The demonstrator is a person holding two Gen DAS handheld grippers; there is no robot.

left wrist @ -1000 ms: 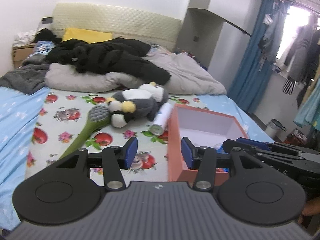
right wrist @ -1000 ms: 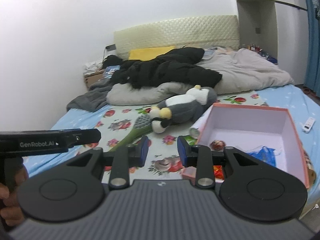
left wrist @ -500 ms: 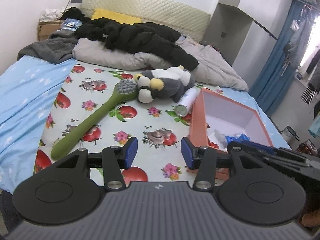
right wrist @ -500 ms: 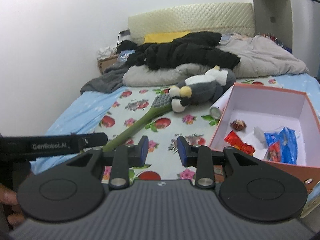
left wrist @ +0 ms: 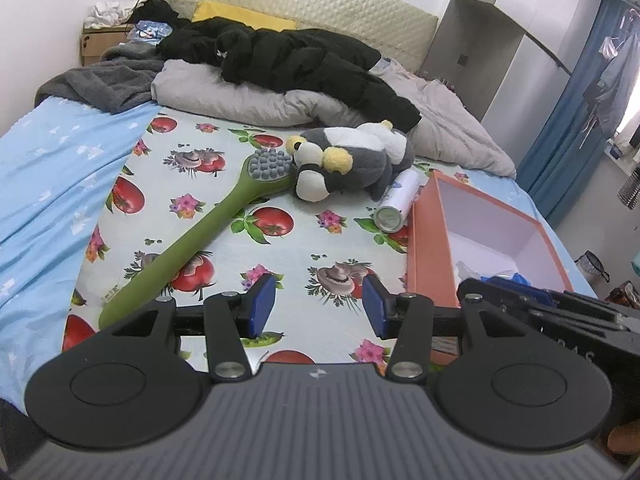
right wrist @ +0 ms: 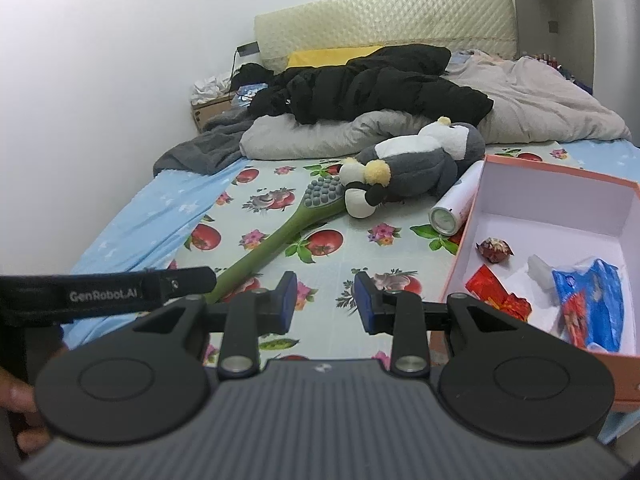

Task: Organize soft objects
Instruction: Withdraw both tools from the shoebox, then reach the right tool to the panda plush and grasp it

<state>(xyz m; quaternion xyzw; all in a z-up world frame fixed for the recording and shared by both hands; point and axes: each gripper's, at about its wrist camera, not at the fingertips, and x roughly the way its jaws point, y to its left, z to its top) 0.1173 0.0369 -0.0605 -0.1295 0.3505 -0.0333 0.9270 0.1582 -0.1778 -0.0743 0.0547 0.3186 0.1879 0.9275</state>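
Observation:
A grey and white plush penguin (left wrist: 352, 164) (right wrist: 416, 164) lies on its side on the fruit-print bed sheet (left wrist: 224, 184). A long green brush (left wrist: 208, 232) (right wrist: 288, 236) with a grey nubbed head rests beside it, the head close to the plush. A white roll (left wrist: 396, 204) (right wrist: 454, 204) lies between the plush and an open orange box (left wrist: 428, 248) (right wrist: 624, 380), which holds snack packets (right wrist: 588, 304). My left gripper (left wrist: 318, 306) and right gripper (right wrist: 324, 302) hover above the near sheet, both open with nothing between the pads, well short of the plush.
A black jacket (left wrist: 288, 56) lies over a grey duvet (left wrist: 240, 96) at the head of the bed, with a yellow pillow (left wrist: 240, 16) and padded headboard (left wrist: 304, 4) behind. A blue sheet (left wrist: 52, 168) covers the left side. Blue curtains (left wrist: 576, 120) hang at right.
Both grippers have tipped downward and moved in over the bed, so the sheet, brush and box now fill more of each view. Jaw openings have not changed.

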